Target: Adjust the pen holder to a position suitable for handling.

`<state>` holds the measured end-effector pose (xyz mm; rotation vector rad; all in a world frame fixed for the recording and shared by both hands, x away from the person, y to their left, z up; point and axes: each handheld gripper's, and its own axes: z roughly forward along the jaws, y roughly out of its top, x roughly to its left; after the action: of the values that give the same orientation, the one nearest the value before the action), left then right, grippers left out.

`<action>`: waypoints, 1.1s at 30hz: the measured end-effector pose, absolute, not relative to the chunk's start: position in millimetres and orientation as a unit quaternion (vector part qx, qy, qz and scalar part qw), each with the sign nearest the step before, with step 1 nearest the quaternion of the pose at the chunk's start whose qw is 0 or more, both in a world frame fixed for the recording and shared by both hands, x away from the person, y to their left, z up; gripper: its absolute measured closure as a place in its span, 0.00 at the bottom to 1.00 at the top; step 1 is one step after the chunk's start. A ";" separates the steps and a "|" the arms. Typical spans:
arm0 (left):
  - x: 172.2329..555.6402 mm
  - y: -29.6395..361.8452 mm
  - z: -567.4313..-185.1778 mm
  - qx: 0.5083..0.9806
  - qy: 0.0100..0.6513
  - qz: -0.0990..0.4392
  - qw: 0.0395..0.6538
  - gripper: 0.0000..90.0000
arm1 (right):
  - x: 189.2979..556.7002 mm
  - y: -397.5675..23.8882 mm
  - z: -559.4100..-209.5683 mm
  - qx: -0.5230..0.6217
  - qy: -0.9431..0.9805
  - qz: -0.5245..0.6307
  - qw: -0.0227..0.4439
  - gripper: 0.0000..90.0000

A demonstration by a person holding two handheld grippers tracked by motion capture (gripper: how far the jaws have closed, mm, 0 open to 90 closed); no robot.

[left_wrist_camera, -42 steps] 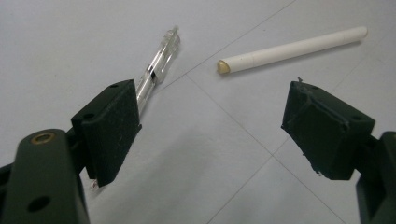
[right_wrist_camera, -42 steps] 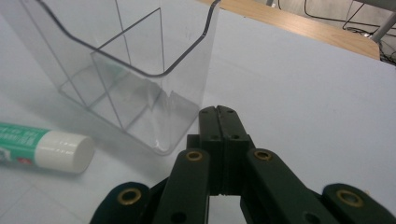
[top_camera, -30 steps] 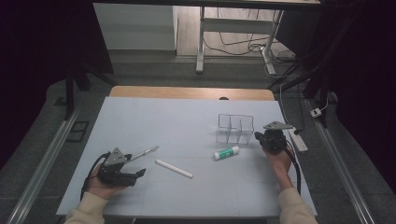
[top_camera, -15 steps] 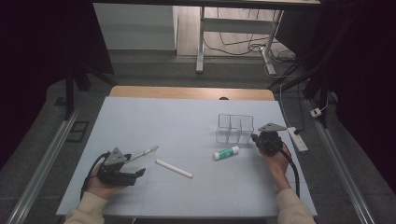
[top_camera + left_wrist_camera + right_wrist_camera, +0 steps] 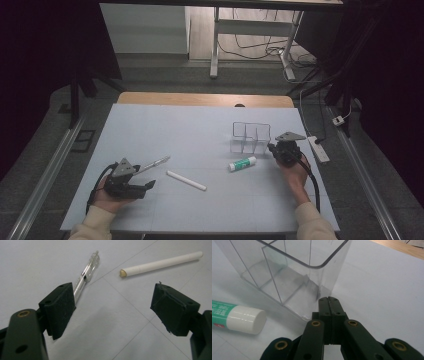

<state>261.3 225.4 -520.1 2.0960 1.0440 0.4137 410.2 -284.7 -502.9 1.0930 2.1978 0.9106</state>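
Note:
My left gripper rests on the table near the front left, open, with nothing between its pads. Just beyond it lie a clear pen and a white stick. My right gripper sits at the right, shut on nothing, its tips almost touching the near corner of a clear divided plastic box. A green-and-white glue stick lies flat in front of the box, to the left of that gripper.
The pale blue table top has a wooden strip along its far edge. A white power strip lies off the table's right side. Metal rails run along both sides on the floor.
My right gripper has shifted slightly left, toward the clear box. The left gripper and the loose objects have stayed put.

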 end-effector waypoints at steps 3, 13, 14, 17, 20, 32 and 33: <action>261.3 225.1 -520.3 0.819 0.407 0.162 0.371 0.22 | 410.1 -283.1 -503.1 0.402 0.811 0.337 0.258 0.99; 261.3 224.4 -520.6 0.819 0.407 0.162 0.370 0.22 | 410.5 -275.8 -502.3 0.395 0.816 0.334 0.258 0.99; 261.4 224.5 -520.7 0.819 0.407 0.162 0.370 0.22 | 410.7 -274.5 -502.7 0.395 0.815 0.337 0.257 0.99; 261.6 224.6 -520.9 0.820 0.407 0.161 0.369 0.22 | 411.5 -270.7 -502.5 0.391 0.817 0.336 0.256 0.99; 261.6 224.5 -521.1 0.821 0.406 0.161 0.368 0.22 | 411.8 -269.2 -502.3 0.390 0.819 0.335 0.256 0.99; 261.9 225.4 -521.1 0.820 0.407 0.160 0.370 0.22 | 413.7 -258.2 -503.1 0.379 0.824 0.334 0.257 0.99; 261.9 225.4 -521.1 0.820 0.407 0.160 0.370 0.22 | 413.9 -256.8 -502.6 0.378 0.825 0.332 0.257 0.99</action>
<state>261.9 225.4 -521.1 2.1033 1.0431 0.4108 413.9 -256.8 -502.6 1.0251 2.2379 0.9002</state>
